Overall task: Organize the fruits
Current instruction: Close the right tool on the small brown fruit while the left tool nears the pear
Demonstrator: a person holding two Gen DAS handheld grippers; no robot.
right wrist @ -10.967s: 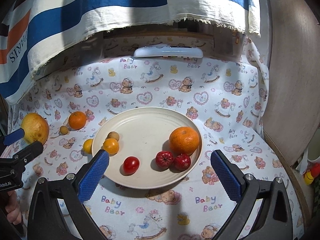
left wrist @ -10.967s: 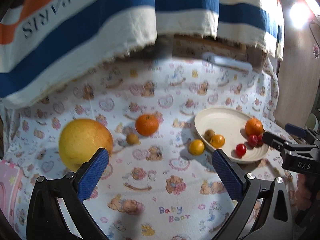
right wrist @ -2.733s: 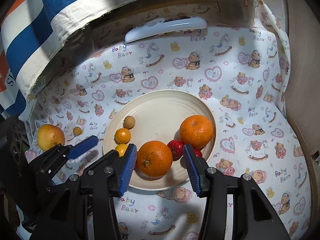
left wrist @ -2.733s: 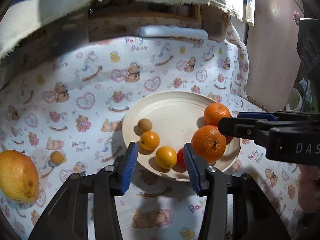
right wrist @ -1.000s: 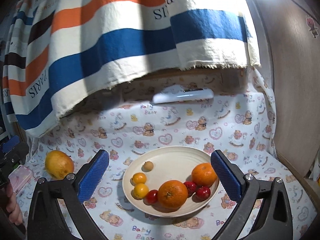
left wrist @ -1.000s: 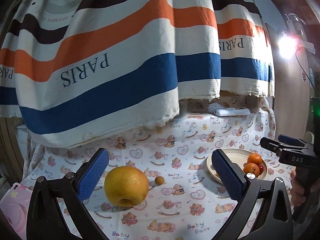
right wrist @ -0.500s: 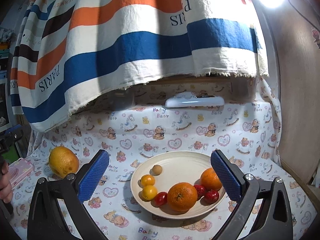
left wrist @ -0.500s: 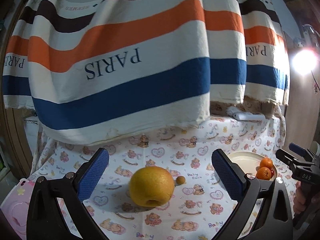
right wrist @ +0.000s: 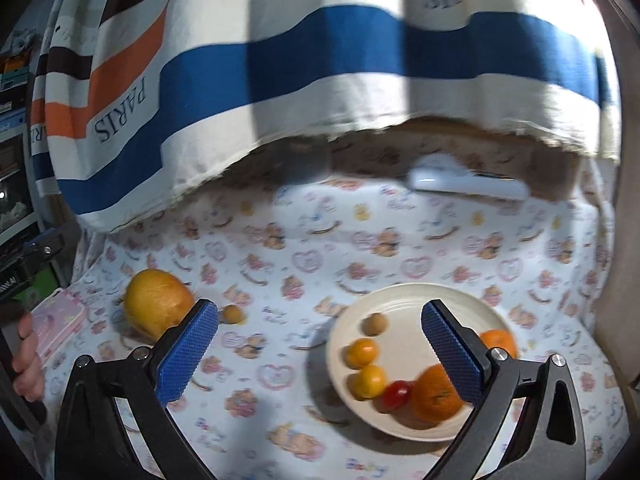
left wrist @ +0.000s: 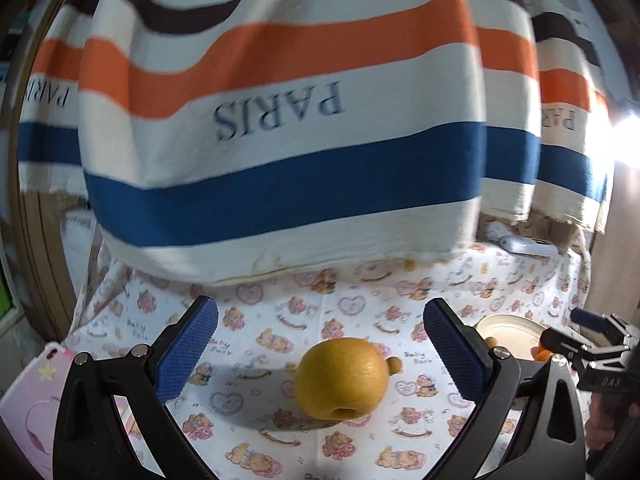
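Left gripper (left wrist: 320,352) has centred on the grapefruit (left wrist: 342,378), jaws wide.

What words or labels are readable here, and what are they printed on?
"PARIS": striped cloth, upside down.
"DAS": right gripper body, seen in the left view.
"Baby" with a blurred second word: bear-print tablecloth.
Small dark-stripe lettering at the top of the cloth: too blurred to read.

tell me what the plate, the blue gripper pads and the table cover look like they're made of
Plate: smooth matte cream, no glaze glare, so probably plastic or melamine; ceramic is possible.
Blue pads on the left gripper: fine gridded texture, likely rubber or textured plastic for grip.
Table cover: soft printed fabric, with folds and creases; looks like cotton.
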